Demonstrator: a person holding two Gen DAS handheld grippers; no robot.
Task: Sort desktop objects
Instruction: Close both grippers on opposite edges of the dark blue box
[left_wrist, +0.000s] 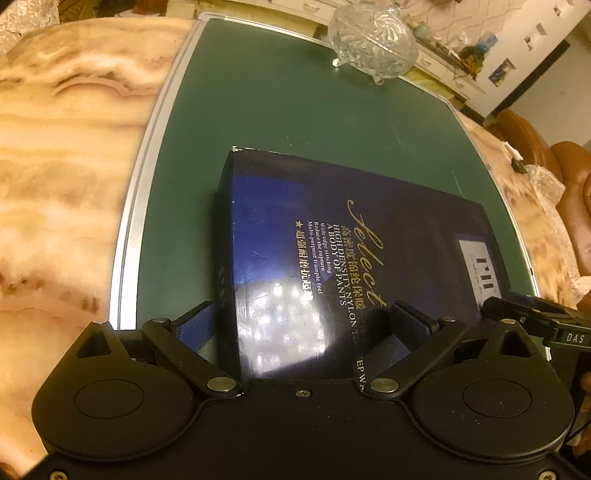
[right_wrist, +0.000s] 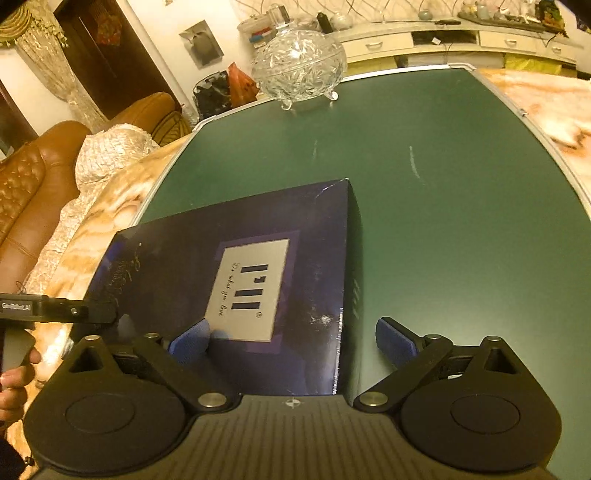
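Lay flat on the green mat (left_wrist: 280, 110), a dark blue box (left_wrist: 332, 251) near its front edge, well short of the glass bowl (left_wrist: 373, 37) at the far rim. Looked broad, shallow and stiff (cardboard, by the scuffed corners), likely light for its size, though contents unknown. Glossy lid, so probably slippery under the pads; best taken by the two short side walls, one gripper to each, rather than by the flat top. Carried gold script and lines of text down the lid, plus a pale grey label with dark bars toward one end.

Left gripper (left_wrist: 303, 328) spread wide, straddling one near corner of the box, one blue pad beside the side wall and the other over the lid; contact could not be told. Right gripper (right_wrist: 291, 343) likewise spread, straddling the other near corner by the label, one pad over the lid, one just beside the wall. Neither clamped on anything.
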